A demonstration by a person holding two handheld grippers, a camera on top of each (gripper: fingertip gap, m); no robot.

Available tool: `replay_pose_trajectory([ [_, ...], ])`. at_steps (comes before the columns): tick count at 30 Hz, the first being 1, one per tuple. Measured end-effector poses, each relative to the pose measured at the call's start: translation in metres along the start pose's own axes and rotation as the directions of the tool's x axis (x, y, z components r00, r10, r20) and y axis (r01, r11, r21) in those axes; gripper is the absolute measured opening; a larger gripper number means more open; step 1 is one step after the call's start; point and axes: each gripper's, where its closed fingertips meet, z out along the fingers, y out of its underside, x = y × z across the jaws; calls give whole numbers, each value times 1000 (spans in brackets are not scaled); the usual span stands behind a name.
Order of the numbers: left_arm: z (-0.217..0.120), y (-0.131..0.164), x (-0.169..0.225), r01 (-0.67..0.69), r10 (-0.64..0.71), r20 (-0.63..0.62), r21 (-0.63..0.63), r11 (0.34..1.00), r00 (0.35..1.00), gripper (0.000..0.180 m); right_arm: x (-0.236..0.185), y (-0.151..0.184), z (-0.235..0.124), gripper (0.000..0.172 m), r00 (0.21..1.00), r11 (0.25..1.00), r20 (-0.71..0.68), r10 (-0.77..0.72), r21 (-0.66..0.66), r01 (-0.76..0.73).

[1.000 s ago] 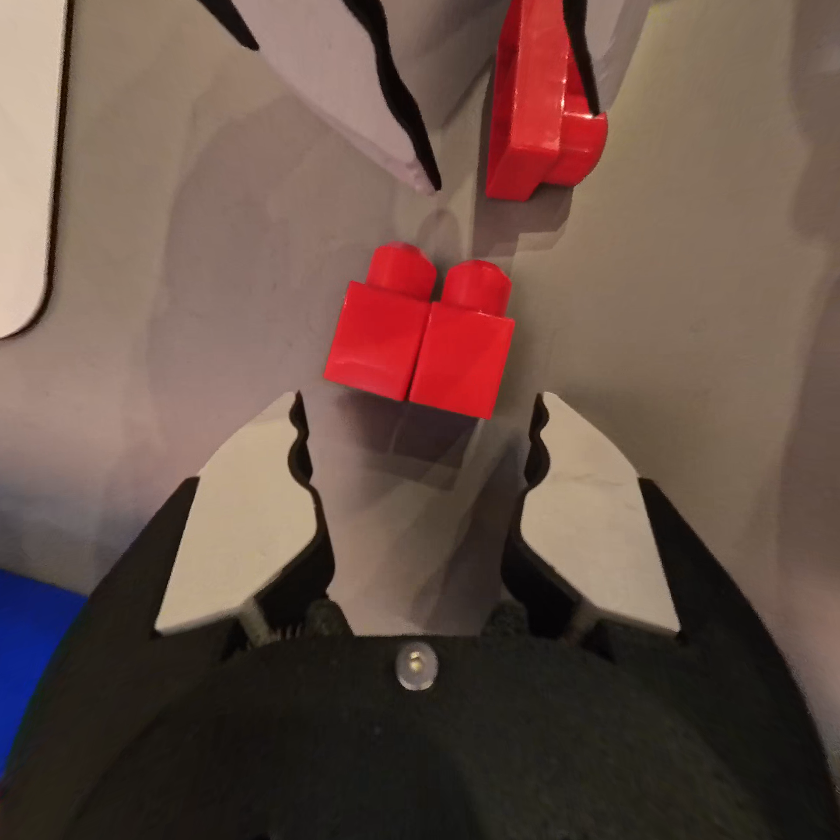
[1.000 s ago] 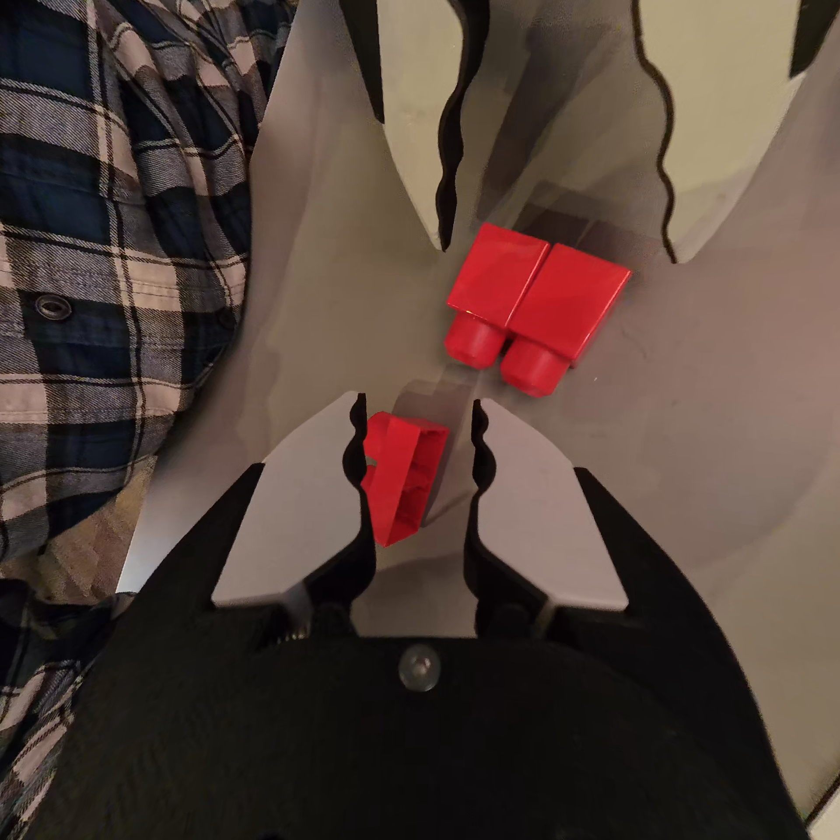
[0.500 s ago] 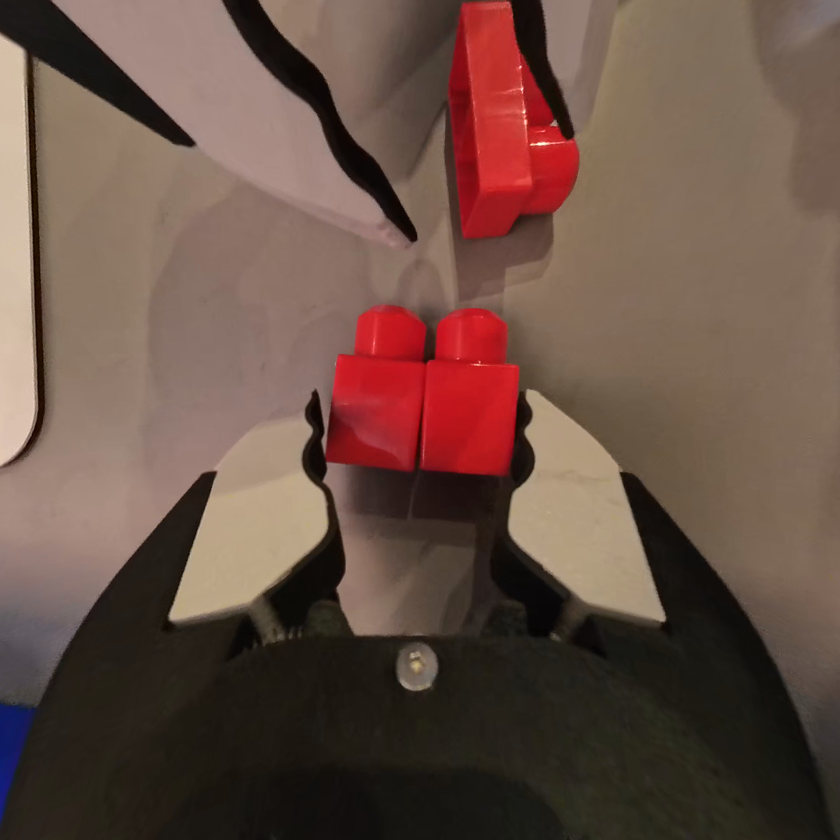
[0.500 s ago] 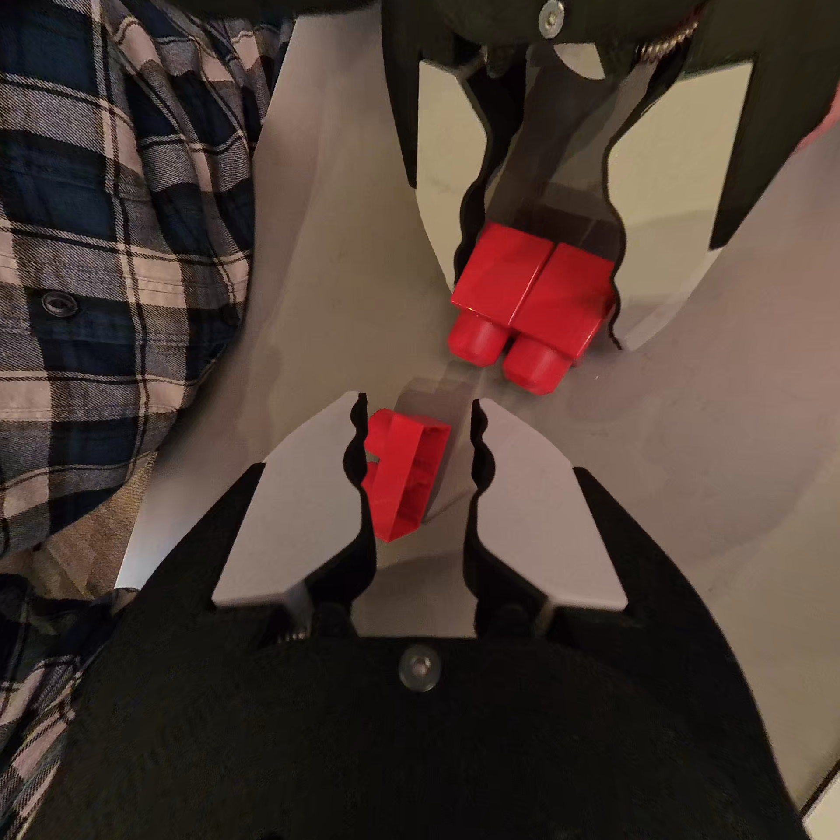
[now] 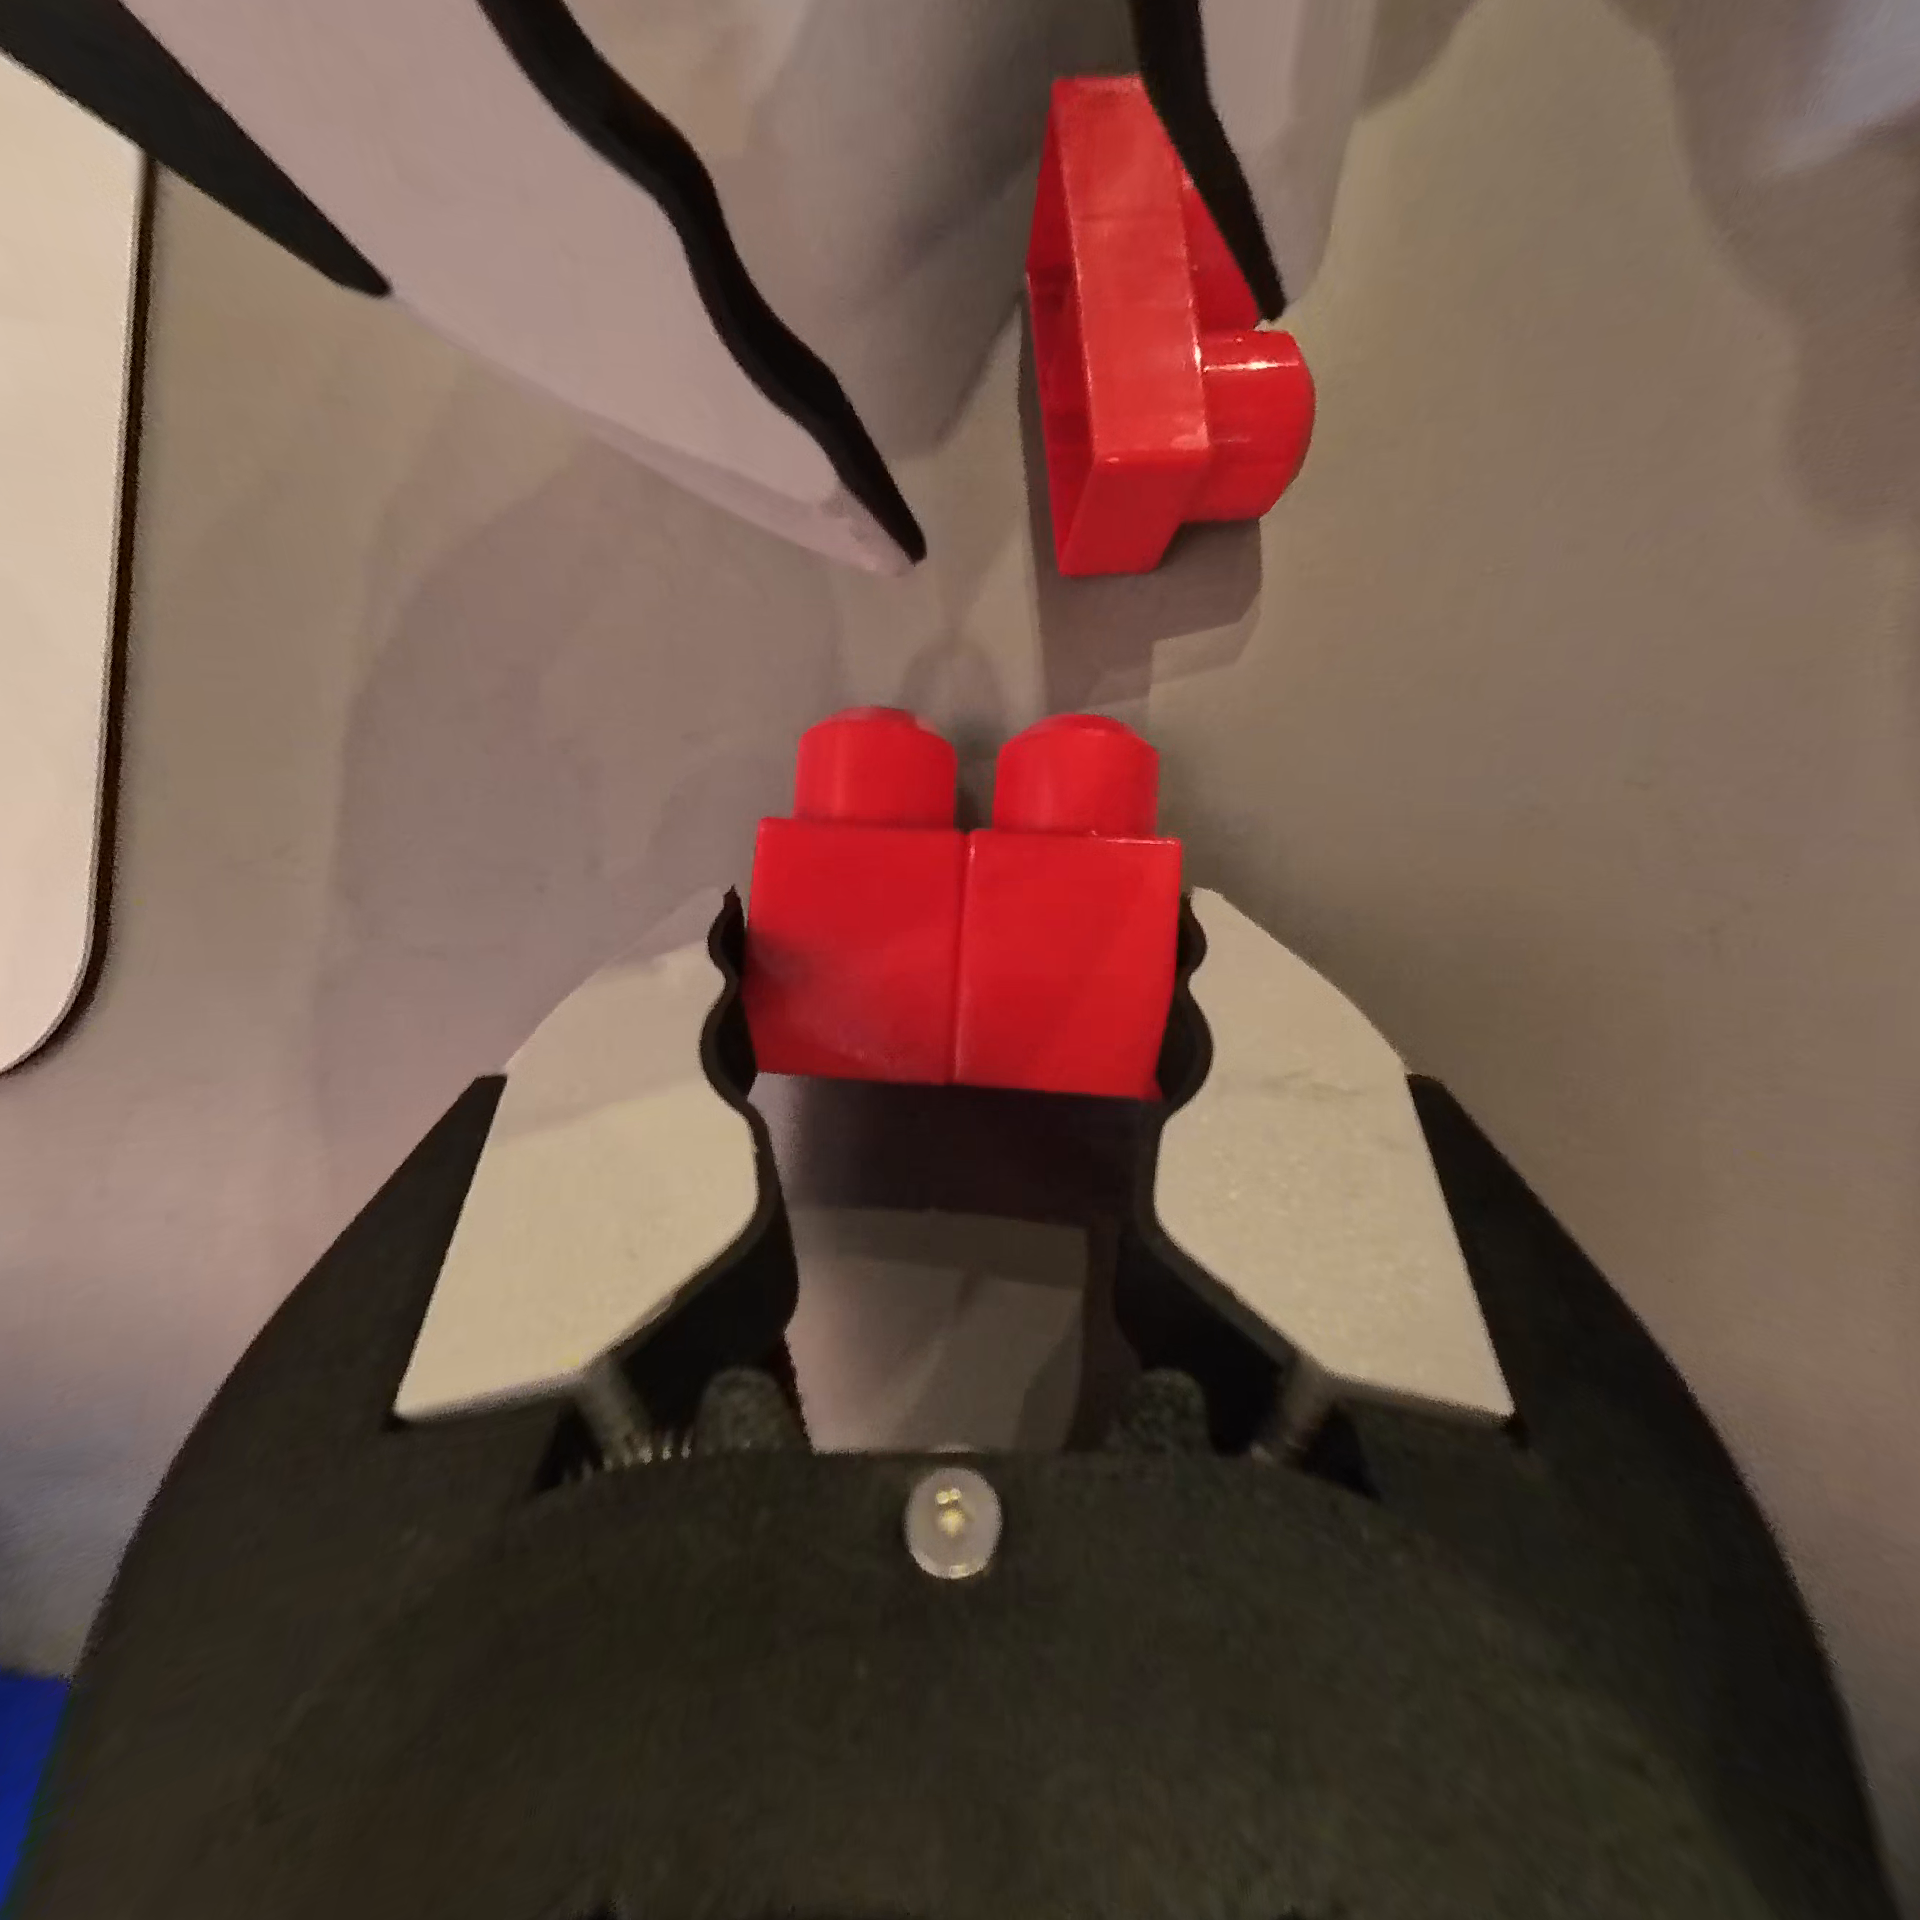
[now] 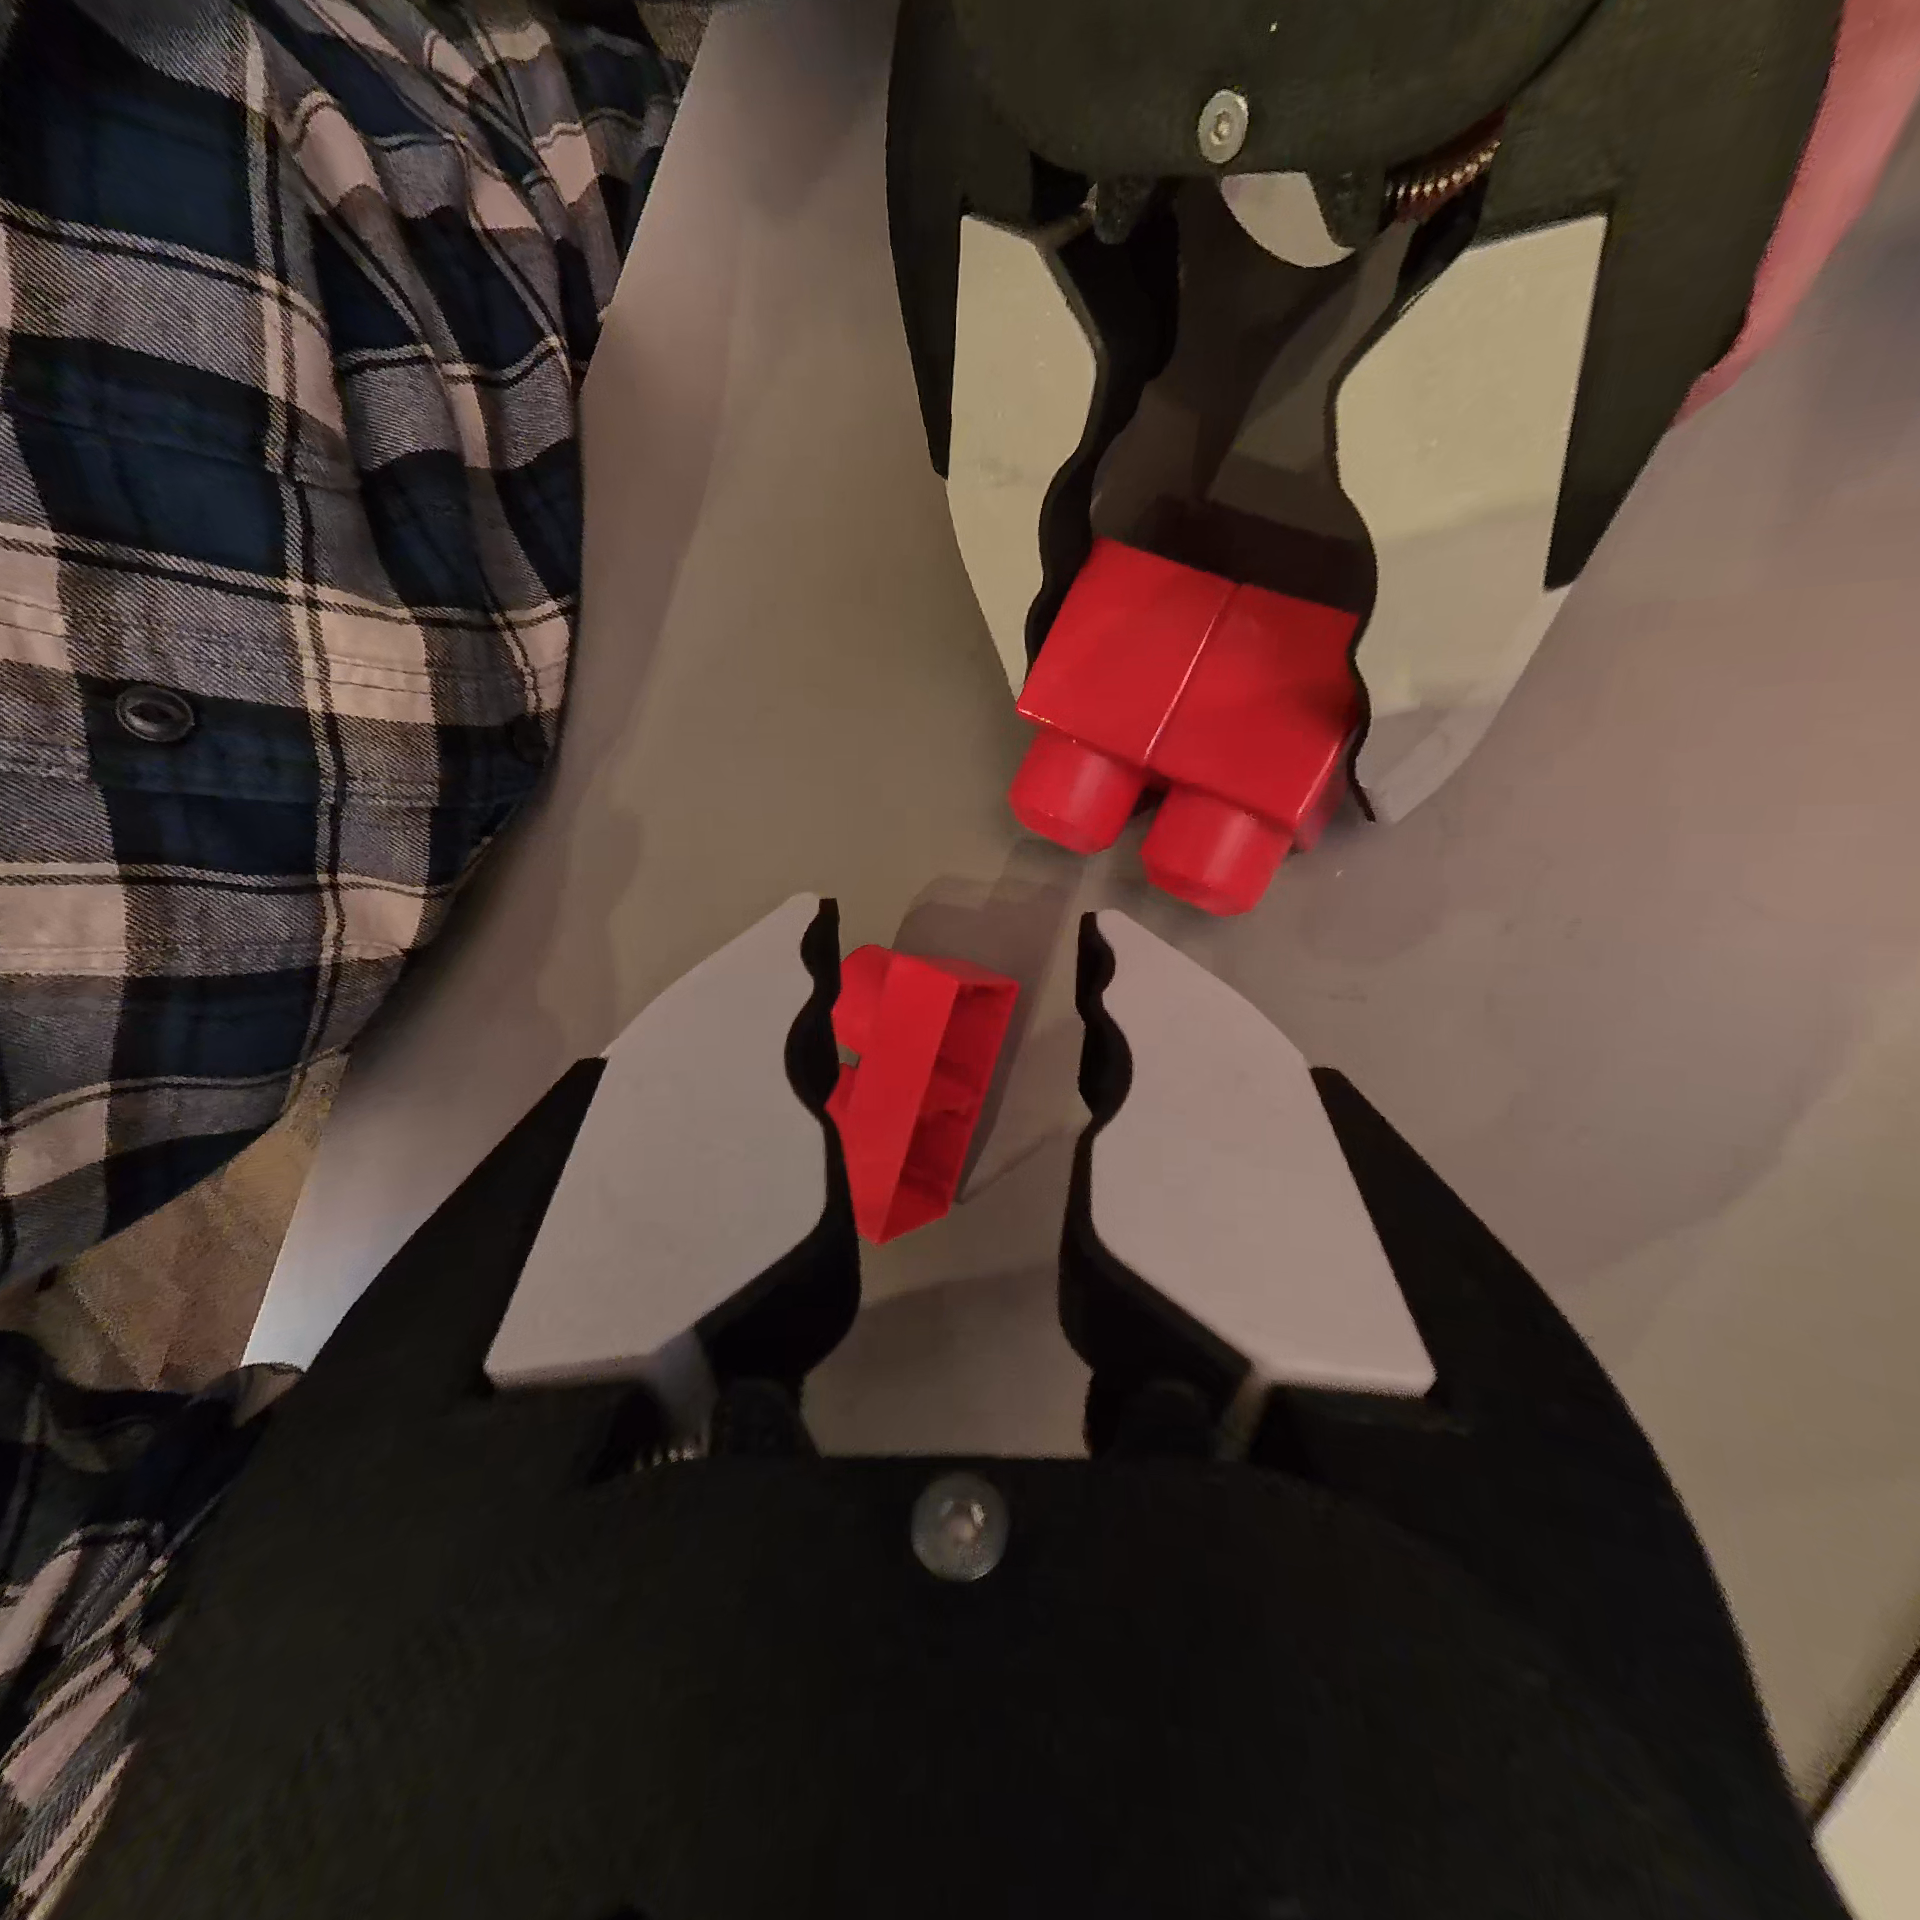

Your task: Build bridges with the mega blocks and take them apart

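Note:
Two red one-stud blocks (image 5: pixel 961 956) lie side by side on the grey table (image 5: pixel 1558 935), studs pointing away from me. My left gripper (image 5: pixel 961 904) is shut on the pair, one pad on each outer side; the right wrist view shows the same grip (image 6: pixel 1195 758) on the pair (image 6: pixel 1195 675). A flat red block (image 6: pixel 914 1091) stands on edge between the fingers of my right gripper (image 6: pixel 954 920). It rests against one pad, and a clear gap separates it from the other. The left wrist view shows this block (image 5: pixel 1132 312) and the same gap.
A white board (image 5: pixel 52 623) lies at the left of the table. A person in a plaid shirt (image 6: pixel 260 520) is close on the left of the right wrist view. A blue thing (image 5: pixel 21 1371) shows at the lower left edge. There is about 7 cm between the tips of the two grippers.
My left gripper moved forward around the two red blocks and its fingers came together onto their sides. The right gripper and the flat block between its fingers kept their places.

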Motion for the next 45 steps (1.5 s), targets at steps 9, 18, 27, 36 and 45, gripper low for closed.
replay_pose_trajectory([
  [9, -3, 5, -3, 28, -28, 20, -7, 1000, 999, 75, 1, -4, -11, 44, 1000, 999, -29, -2, 39, 4],
  [18, 2, 6, 1, 20, -20, -26, -6, 1000, 999, 83, 0, -2, -12, 43, 1000, 999, -29, -11, 33, 12],
  [27, 2, 4, 0, 22, -21, -16, 44, 999, 1000, 78, 1, -1, -14, 43, 999, 999, -38, -19, 35, 20],
  [36, -16, -9, -14, 62, -71, 61, 146, 987, 996, 76, 6, -7, -47, 43, 987, 993, -163, 1, 114, 18],
  [45, -52, -25, -32, 162, -198, 82, 321, 933, 977, 76, -29, 26, -17, 40, 939, 999, -343, 1, -30, -12],
])
